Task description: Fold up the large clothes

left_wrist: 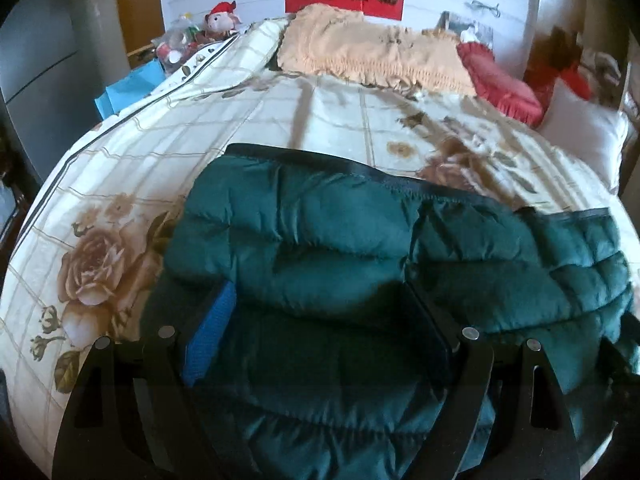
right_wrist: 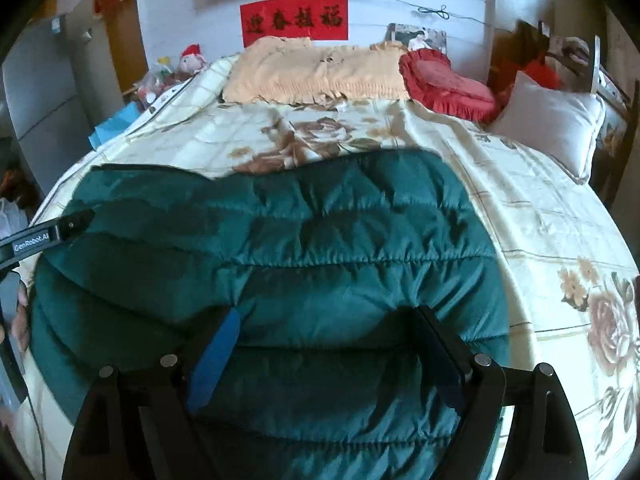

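Observation:
A dark green quilted puffer jacket lies spread on a bed with a cream floral cover. My left gripper is open, its jaws wide apart, with jacket fabric between and under the fingers. In the right wrist view the same jacket fills the near half of the bed. My right gripper is open over the jacket's near edge, fabric between the fingers. The left gripper's body shows at the left edge of the right wrist view.
A beige fringed blanket, a red heart cushion and a white pillow lie at the head of the bed. A plush toy and clutter stand at the far left, by a grey cabinet. A blue bag is beside the bed.

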{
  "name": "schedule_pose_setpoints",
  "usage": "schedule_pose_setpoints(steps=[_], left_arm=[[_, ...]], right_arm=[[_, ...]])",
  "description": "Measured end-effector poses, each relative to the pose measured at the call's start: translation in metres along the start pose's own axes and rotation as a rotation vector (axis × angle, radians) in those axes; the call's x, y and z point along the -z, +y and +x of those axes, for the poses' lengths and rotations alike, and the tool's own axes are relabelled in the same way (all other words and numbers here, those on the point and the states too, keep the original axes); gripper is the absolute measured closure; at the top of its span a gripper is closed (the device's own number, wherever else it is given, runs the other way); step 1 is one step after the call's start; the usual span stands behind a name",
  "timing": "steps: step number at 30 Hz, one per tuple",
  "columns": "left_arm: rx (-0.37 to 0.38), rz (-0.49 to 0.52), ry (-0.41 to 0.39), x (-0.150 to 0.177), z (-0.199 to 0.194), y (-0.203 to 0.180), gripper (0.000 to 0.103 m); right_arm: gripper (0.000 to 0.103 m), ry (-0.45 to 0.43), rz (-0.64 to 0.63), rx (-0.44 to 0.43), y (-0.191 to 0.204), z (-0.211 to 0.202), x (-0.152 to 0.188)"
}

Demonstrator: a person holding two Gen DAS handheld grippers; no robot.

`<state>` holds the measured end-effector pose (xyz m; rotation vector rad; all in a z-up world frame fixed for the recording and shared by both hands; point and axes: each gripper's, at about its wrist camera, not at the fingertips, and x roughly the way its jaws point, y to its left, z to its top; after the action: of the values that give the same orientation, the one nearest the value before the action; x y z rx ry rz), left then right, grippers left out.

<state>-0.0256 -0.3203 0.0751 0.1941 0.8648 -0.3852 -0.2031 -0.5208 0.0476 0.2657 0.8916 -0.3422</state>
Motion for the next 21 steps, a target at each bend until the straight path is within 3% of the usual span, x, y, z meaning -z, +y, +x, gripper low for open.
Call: schedule_pose_setpoints(steps=[6,15,21], left_arm=[[-0.032,0.024,0.014,-0.001,0.016,-0.006,0.014],[-0.031,0.02,0.002,0.0,0.019,-0.005,0.013],[-0.032,0.022,-0.001,0.0,0.02,-0.005,0.013]], right_arm=[[0.01,0.025,0.013,0.005,-0.004,0.012,0.0],[0.011,-0.056,-0.02,-0.071,0.008,-0.053,0.014],[0.01,0.011,-0.024,-0.046,0.007,-0.023,0.038]])
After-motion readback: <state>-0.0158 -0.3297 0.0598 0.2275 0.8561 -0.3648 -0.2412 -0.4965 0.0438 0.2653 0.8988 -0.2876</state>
